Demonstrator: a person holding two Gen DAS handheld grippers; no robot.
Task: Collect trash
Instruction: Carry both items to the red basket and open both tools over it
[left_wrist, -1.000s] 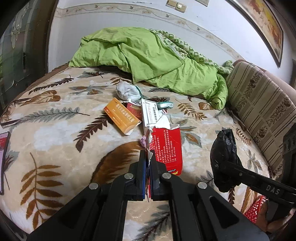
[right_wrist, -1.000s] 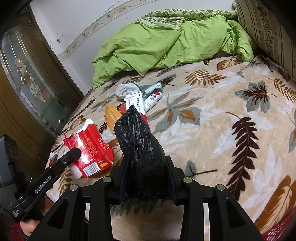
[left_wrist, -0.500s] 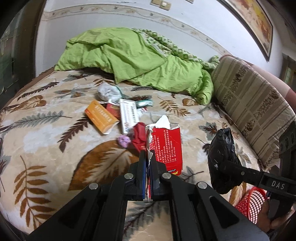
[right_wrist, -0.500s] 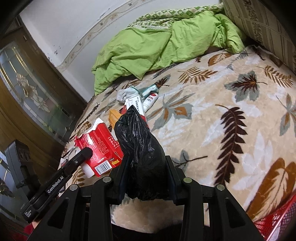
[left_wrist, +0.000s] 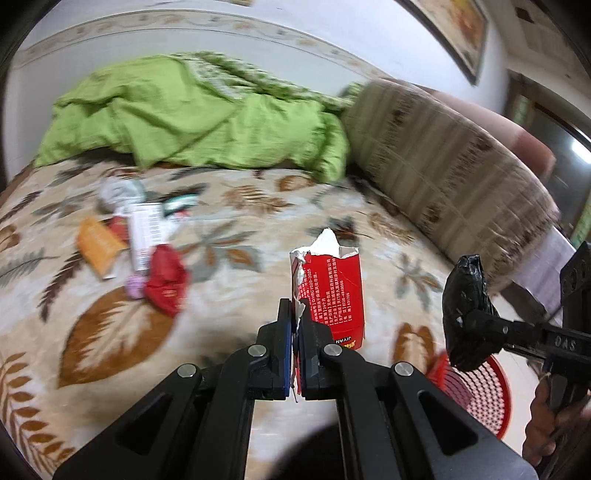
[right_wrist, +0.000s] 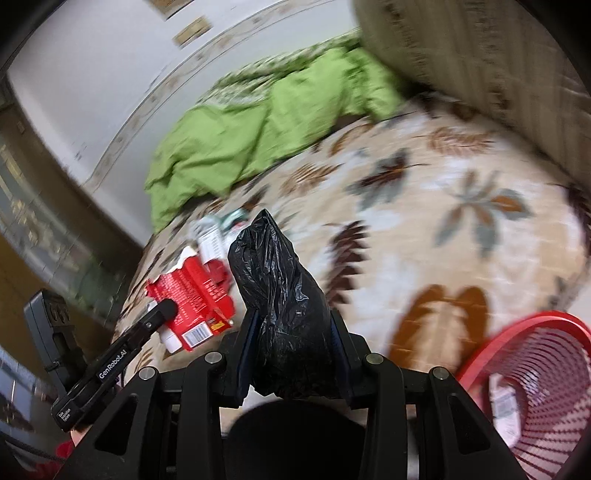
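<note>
Leaf-print blanket (left_wrist: 229, 332) beneath crumpled green quilt (left_wrist: 192, 122)

Left wrist view: looks down-forward along its fingers over the leaf-print bed (left_wrist: 229, 314), close; green quilt (left_wrist: 192, 122) at 11 o'clock. Right wrist view: same bed, tilted; quilt at 12. Shared: red carton (left_wrist: 334, 295), black bag (right_wrist: 284, 314), red basket (right_wrist: 535, 373).
</note>
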